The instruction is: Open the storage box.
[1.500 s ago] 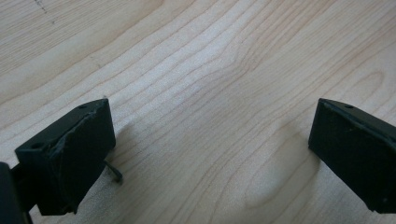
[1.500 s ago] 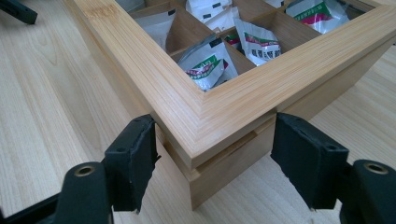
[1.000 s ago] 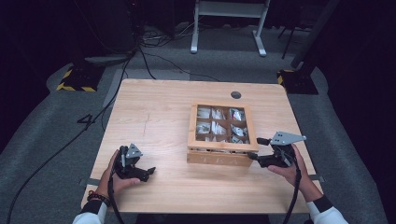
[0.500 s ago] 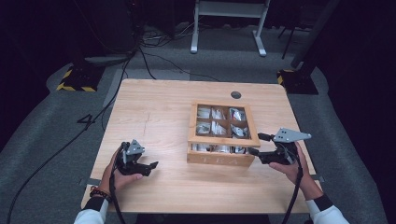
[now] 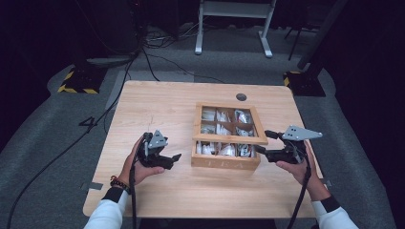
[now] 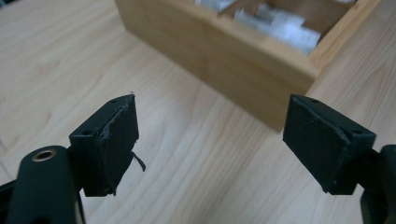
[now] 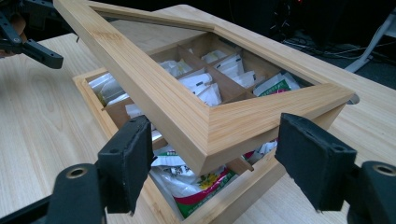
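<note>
Here, box lid (image 7: 187, 107) tilted above sachets (image 7: 187, 179).

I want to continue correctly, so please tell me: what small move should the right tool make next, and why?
Probably lift a little more, tipping the lid further back. The right tool stands with jaws open around the lid's raised near corner, and the lid sits tilted above the wooden box, only part open over the packets. The left tool waits beside, open.

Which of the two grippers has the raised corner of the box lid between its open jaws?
The right gripper: the wooden lid corner sits between its jaws. The left gripper frames bare table.
</note>
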`<state>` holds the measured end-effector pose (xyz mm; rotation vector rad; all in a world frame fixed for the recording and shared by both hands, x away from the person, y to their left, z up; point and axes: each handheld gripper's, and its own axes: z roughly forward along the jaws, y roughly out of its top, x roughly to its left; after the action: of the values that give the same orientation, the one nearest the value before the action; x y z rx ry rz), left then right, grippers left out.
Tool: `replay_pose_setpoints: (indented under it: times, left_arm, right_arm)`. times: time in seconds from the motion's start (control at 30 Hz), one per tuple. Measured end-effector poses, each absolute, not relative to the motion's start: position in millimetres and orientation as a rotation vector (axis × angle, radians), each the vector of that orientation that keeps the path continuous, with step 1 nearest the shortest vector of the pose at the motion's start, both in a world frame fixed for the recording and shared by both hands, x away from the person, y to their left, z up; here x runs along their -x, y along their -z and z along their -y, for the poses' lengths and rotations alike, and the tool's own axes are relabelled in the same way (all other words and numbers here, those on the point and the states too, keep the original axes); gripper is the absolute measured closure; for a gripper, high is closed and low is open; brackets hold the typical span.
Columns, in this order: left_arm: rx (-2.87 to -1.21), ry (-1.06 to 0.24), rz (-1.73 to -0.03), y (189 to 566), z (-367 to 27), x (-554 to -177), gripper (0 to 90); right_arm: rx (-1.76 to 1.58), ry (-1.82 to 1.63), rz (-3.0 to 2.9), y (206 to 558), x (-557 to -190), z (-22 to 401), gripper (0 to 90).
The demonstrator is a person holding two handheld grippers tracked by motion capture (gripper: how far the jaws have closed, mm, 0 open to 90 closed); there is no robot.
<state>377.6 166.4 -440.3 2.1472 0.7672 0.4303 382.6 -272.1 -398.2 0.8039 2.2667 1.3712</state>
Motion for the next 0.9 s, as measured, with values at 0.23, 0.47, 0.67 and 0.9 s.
replay_pose_setpoints:
  times: [0.23, 0.47, 0.67, 0.9]
  left_arm:
    - [-2.111, -0.469, -0.685, 416.8, -139.4, -387.3, 19.9]
    - [-2.044, -0.502, -0.655, 396.0, -124.3, -393.5, 19.5]
    - [-2.032, -0.512, -0.64, 389.4, -116.5, -396.7, 19.6]
    - [-2.029, -0.529, -0.621, 385.8, -110.2, -399.8, 20.2]
  right_arm:
    - [-0.804, -1.379, -2.256, 394.1, -384.5, 271.8, 27.5]
    - [-0.817, -1.369, -2.259, 391.8, -386.8, 269.2, 25.2]
    - [-0.827, -1.38, -2.247, 387.9, -389.0, 268.7, 25.0]
    - [-0.834, -1.386, -2.235, 384.8, -390.4, 268.3, 25.0]
